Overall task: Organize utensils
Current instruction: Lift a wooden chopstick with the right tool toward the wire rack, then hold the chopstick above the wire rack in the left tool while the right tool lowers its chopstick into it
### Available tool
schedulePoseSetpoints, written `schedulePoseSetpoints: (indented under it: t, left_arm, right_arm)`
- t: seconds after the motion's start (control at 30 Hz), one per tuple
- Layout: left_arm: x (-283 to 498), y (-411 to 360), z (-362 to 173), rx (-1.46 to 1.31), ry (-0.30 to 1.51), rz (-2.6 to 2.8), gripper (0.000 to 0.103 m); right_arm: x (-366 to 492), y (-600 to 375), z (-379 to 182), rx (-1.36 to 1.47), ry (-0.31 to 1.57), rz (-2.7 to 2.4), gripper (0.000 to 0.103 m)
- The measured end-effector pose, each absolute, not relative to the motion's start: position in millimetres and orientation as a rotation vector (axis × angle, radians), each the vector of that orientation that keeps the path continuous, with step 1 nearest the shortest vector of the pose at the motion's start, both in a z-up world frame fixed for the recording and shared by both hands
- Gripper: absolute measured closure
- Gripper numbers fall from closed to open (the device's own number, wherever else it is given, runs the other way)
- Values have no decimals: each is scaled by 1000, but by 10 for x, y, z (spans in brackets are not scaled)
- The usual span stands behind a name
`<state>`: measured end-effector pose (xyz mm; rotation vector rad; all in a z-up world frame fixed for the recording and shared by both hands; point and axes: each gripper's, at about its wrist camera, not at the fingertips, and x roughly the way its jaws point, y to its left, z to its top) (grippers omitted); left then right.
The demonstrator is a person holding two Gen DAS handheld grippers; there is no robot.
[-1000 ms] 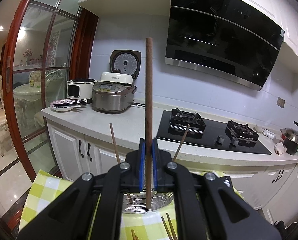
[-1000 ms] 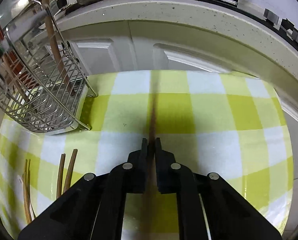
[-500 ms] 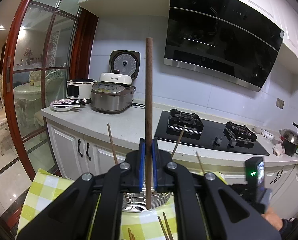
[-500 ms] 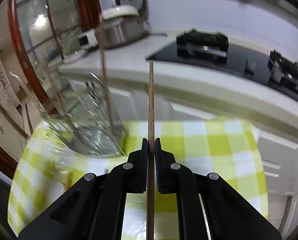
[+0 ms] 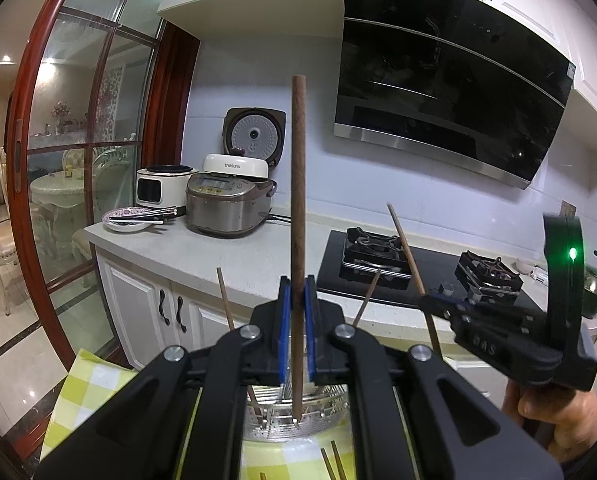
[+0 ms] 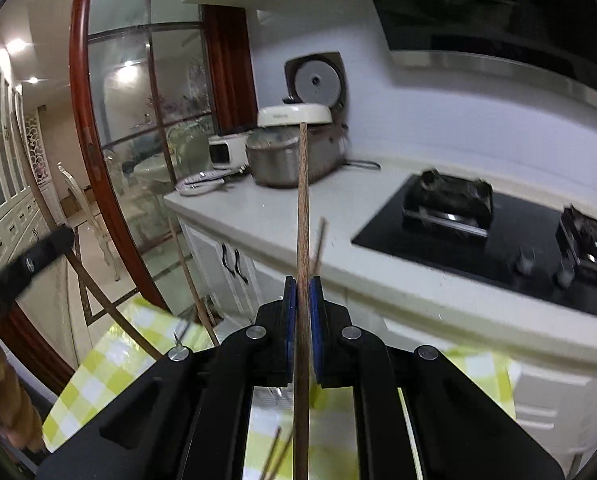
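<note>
Risk: the dark chopstick [image 5: 298, 216] could miss the wire basket [image 5: 322, 404] or knock the sticks standing in it, if lowered tilted
Left gripper [image 5: 297, 328]: clamped on that chopstick, upright, its lower tip just above the basket
Right gripper [image 6: 303, 324]: closed on a second chopstick [image 6: 303, 208], upright, raised to the right
Loose chopsticks [image 5: 332, 462]: on the checked cloth [image 5: 82, 392], near the basket

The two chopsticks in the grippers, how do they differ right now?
The left tool's chopstick stands upright, its lower tip in the wire utensil basket. The right tool's chopstick tilts and hangs off to one side of the basket, not inside it. Both are dark brown wood, and each is clamped between shut blue pads.
</note>
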<state>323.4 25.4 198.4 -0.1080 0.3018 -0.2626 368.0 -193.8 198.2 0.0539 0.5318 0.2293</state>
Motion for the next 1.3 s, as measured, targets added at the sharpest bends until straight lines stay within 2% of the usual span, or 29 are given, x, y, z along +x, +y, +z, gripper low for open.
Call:
schedulePoseSetpoints:
  t: [0.3,0.73,1.07,1.3]
  left_arm:
    - [3468,294,1963,-118,306,-250,96]
    - [3671,370,1860,-130,311,-252,96]
    - [3729,378,1757,-135,326,-255,96]
    - [3749,398,1732,-140,330,-253,96]
  right_arm:
    - [4045,-1607,2089,33,444,278,94]
    - [4532,-1499,1555,34,368,304,94]
    - [4511,-1472,1275,8,306,316,94]
    - [4421,-1499,1183,-1,347,314,94]
